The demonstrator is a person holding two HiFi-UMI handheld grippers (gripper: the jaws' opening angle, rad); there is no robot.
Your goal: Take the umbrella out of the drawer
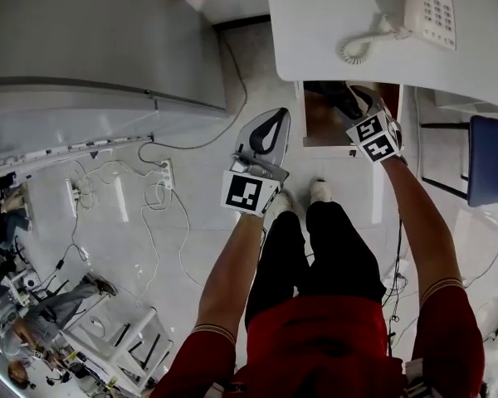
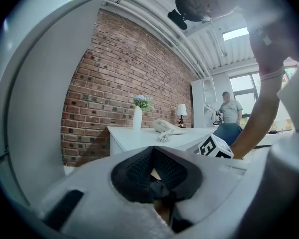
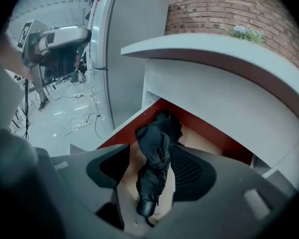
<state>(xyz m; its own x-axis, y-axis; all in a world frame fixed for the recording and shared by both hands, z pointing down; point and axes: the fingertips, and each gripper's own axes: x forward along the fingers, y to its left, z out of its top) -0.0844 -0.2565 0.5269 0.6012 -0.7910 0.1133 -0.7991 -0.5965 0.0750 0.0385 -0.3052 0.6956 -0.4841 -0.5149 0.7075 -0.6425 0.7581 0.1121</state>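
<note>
two right gripper point(image 3: 149, 159) fingers stand apart, framing the umbrella point(image 3: 157, 142) in the drawer point(image 3: 214, 136); pinching only loose fabric could let it slip.

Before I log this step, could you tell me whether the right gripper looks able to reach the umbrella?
Probably yes: the drawer stands open, the umbrella lies uncovered in it, and the right gripper hangs over it with its jaws apart on either side, with nothing between.

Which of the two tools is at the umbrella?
The right tool: its jaws stand apart, straddling the black folded umbrella in the open drawer. The left tool is shut and empty, outside the drawer.
</note>
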